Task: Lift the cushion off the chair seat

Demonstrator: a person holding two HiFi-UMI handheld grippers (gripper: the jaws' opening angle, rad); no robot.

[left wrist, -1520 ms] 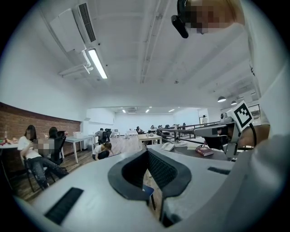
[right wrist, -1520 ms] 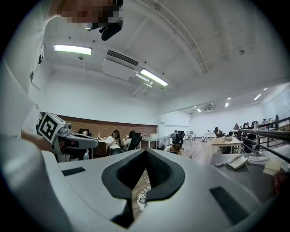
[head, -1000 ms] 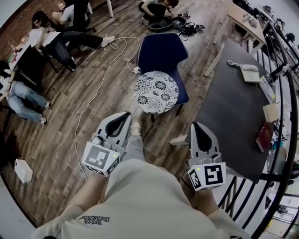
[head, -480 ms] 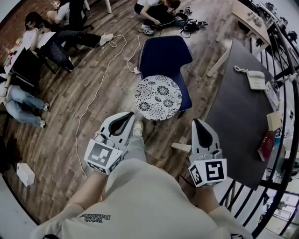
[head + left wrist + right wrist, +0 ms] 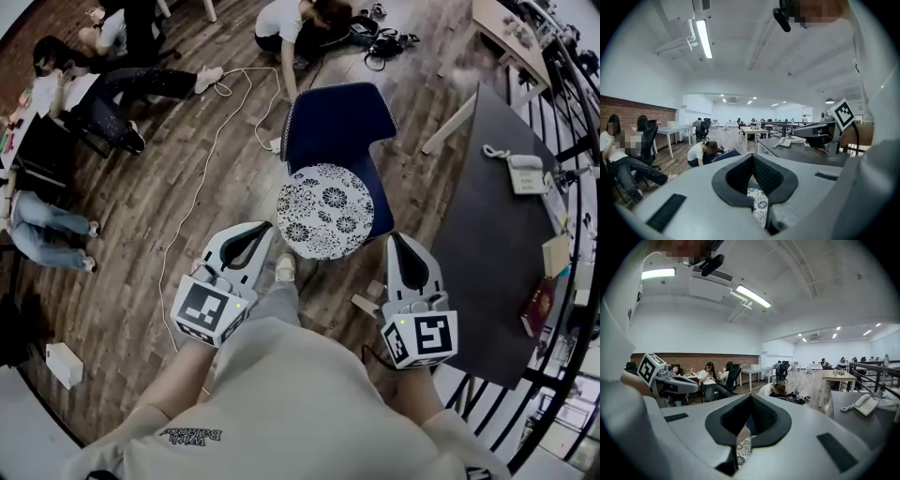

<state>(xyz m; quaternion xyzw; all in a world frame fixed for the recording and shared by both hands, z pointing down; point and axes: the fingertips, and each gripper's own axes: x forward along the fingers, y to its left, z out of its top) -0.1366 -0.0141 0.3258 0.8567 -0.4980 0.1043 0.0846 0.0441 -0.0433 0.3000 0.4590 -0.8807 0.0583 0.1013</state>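
A round white cushion [image 5: 325,210] with a black flower print lies on the seat of a blue chair [image 5: 338,123]. My left gripper [image 5: 265,228] is shut and empty, its tip just short of the cushion's near left edge. My right gripper [image 5: 399,238] is shut and empty too, just off the cushion's right side near the seat's front corner. Through the left gripper's jaws a strip of the cushion [image 5: 759,204] shows. A sliver of the cushion [image 5: 742,449] shows in the right gripper view as well.
A dark table [image 5: 490,225] stands to the right with a white telephone [image 5: 525,172] and a red book [image 5: 537,306]. A white cable [image 5: 202,164] runs over the wooden floor at left. Several people sit or crouch beyond the chair. A black railing [image 5: 568,309] runs along the right.
Both grippers have moved forward towards the chair, which now lies closer and lower in the head view. The crouching person behind the chair has shifted to the left. Both grippers stay shut.
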